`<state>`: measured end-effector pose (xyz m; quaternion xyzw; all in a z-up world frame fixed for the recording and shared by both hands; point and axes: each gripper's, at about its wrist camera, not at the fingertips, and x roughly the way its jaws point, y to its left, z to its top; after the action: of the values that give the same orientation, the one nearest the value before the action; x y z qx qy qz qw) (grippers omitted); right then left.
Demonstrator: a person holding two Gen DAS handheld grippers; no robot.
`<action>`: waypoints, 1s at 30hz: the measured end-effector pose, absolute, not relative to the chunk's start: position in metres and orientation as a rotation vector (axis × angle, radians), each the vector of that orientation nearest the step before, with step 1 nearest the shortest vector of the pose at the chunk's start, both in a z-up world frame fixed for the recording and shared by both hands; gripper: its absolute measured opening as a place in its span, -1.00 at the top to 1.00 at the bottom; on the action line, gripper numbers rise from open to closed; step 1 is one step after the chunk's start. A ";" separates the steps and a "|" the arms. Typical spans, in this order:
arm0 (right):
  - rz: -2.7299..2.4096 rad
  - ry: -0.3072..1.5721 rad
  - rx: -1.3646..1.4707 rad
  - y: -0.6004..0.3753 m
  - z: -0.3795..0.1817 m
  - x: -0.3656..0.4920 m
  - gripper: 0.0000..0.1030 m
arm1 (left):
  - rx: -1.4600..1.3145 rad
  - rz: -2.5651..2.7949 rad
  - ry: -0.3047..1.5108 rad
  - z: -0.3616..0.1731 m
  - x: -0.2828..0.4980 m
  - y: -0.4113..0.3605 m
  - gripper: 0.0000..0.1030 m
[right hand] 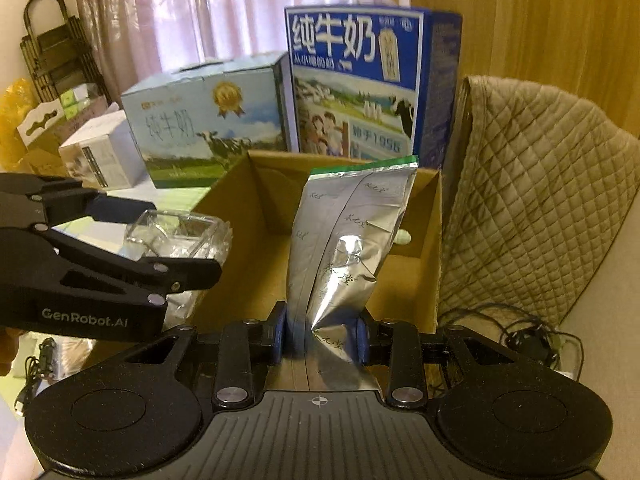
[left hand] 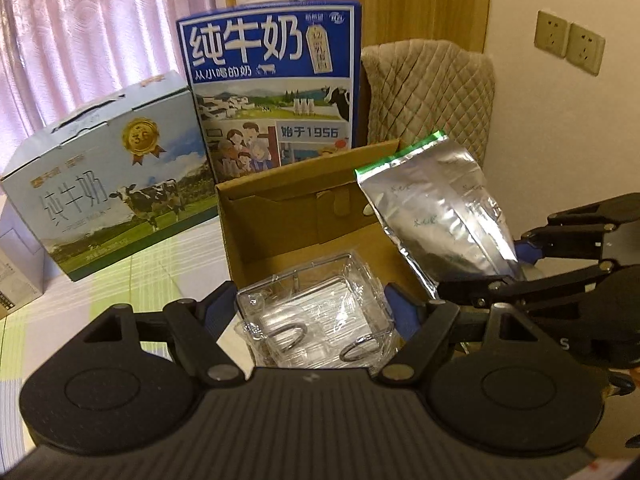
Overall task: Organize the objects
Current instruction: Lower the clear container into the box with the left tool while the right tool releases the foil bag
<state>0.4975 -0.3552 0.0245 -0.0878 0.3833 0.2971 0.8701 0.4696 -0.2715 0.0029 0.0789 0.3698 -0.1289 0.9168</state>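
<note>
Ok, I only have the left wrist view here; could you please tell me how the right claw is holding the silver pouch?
Observer: The right claw pinches the silver pouch at its lower end; the pouch stands upright over the cardboard box.
Operator: Thank you. Is anything lying to the right of that box?
Observer: Yes, a tangle of black cables lies there, below the quilted cover.
Operator: And what is far left, beyond the pale milk carton?
Observer: What looks like a folded trolley leans by the curtain.
</note>
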 end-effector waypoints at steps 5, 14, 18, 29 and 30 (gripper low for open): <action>0.627 0.834 -0.189 -0.351 0.015 0.518 0.41 | 0.183 -0.272 0.779 -0.008 0.494 -0.275 -0.50; 0.629 0.841 -0.224 -0.342 0.003 0.545 0.56 | 0.223 -0.282 0.792 -0.023 0.522 -0.277 -0.50; 0.622 0.816 -0.231 -0.343 0.007 0.553 0.56 | 0.235 -0.285 0.800 -0.030 0.528 -0.280 -0.50; 0.605 0.829 -0.192 -0.355 0.001 0.558 0.56 | 0.246 -0.284 0.820 -0.038 0.532 -0.284 -0.50; 0.602 0.828 -0.188 -0.356 0.001 0.558 0.56 | 0.246 -0.282 0.821 -0.038 0.533 -0.284 -0.50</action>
<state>0.5579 -0.3560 0.0014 -0.0898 0.3954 0.2878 0.8676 0.5326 -0.2841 -0.0380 0.1188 0.3966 -0.1362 0.9000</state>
